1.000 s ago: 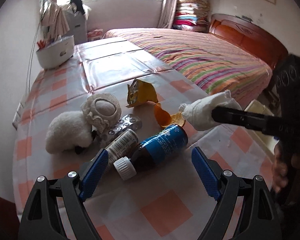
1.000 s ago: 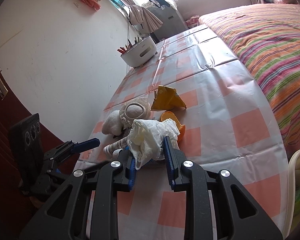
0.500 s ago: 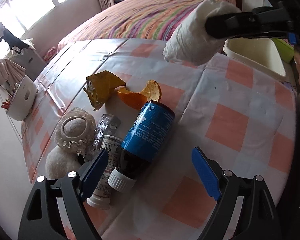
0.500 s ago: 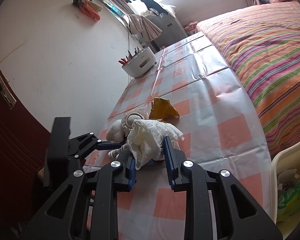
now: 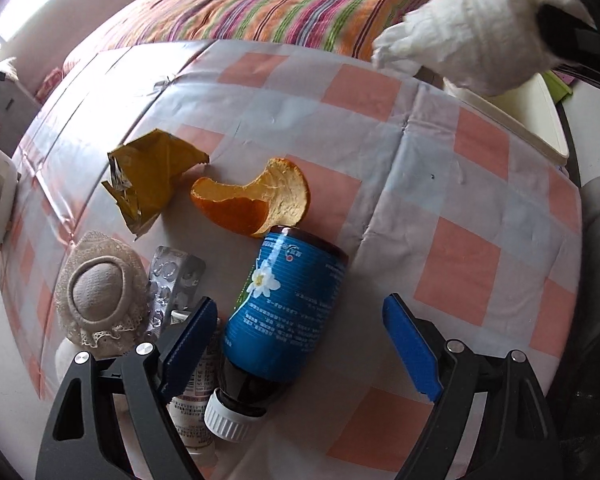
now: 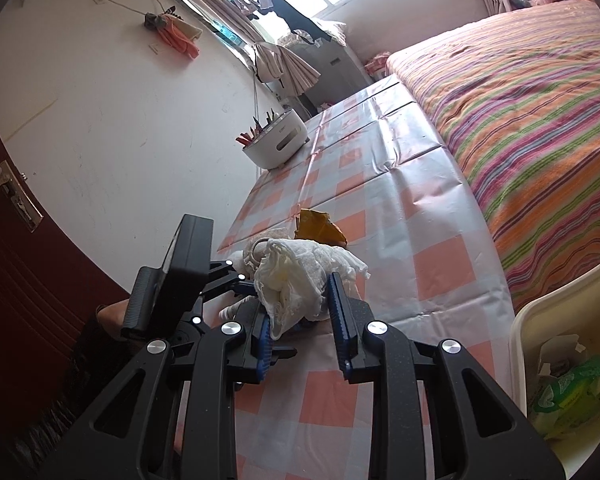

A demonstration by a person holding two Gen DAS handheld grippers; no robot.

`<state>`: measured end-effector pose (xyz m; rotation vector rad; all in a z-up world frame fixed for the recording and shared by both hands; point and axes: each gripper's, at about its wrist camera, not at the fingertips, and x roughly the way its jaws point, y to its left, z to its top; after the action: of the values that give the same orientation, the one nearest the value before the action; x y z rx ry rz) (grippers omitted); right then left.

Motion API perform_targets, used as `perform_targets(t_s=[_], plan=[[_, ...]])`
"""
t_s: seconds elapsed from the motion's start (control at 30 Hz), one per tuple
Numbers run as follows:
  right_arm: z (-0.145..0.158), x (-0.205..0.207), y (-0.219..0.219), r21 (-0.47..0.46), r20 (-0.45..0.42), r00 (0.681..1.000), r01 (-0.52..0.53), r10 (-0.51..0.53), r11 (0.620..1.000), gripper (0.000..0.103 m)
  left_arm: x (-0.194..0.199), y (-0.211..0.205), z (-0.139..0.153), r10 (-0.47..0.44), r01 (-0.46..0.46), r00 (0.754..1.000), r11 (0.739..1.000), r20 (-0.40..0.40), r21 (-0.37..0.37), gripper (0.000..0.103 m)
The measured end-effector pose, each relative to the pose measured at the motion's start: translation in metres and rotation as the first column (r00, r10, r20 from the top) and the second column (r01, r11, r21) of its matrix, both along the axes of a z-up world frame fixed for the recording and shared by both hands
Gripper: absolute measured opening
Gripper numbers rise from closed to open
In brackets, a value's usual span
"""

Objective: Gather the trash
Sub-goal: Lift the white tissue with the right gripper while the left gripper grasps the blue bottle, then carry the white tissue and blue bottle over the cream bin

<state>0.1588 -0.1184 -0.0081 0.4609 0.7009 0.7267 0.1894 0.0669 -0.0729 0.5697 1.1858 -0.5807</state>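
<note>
Gripping a crumpled white tissue (image 6: 300,280), the right gripper (image 6: 300,320) has its jaws clenched on the wad and carries it clear of the worktop (image 6: 384,208), which wears a checked orange-and-white cloth; in the left wrist view the same tissue (image 5: 468,40) hangs at the upper right, above the rim of a cream waste bin (image 5: 540,120) that stands off the worktop's edge beside the striped bed (image 5: 284,4); the right wrist view shows that bin (image 6: 540,320) at lower right with a green wrapper (image 6: 568,396) and some white scraps inside it; the left gripper (image 5: 300,344) points steeply down at the worktop with its jaws released and standing wide, nothing pressed between them; a brown medicine bottle (image 5: 284,320) with a blue label and white screw cap lies on its side between those jaws, untouched by either pad; a small white bottle (image 5: 196,408) lies just beside it, partly under the left-hand finger; a piece of orange peel (image 5: 256,200) touches the blue bottle's base; near the peel sits a torn yellow foil wrapper (image 5: 152,172); an empty blister pack (image 5: 172,284) lies between the bottles and a plush toy wearing a crocheted hat (image 5: 100,292); a white pen holder (image 6: 276,144) stands far down the worktop by the wall
</note>
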Motion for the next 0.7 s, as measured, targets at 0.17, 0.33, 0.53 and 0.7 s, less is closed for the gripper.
perform_targets(t_s=[0.17,0.33,0.53,0.7], plan=[[0.002,-0.003,-0.005,0.000,0.008,1.000,0.008,-0.008,1.000,0.025,0.004,0.001,-0.008,0.025,-0.024,0.999,1.000,-0.035,0.005,0.072],[0.004,-0.005,-0.005,-0.004,0.018,1.000,0.007,-0.007,1.000,0.025,0.001,0.011,-0.010,0.083,-0.084,0.996,0.995,-0.029,-0.046,0.054],[0.006,-0.005,-0.011,0.004,0.024,1.000,0.018,-0.018,1.000,0.025,-0.012,0.023,-0.008,0.186,-0.183,0.982,0.975,0.017,-0.124,0.049],[0.009,-0.008,-0.020,0.009,0.038,0.998,0.043,-0.043,0.999,0.025,-0.035,0.029,0.006,0.287,-0.255,0.953,0.932,0.093,-0.259,0.049]])
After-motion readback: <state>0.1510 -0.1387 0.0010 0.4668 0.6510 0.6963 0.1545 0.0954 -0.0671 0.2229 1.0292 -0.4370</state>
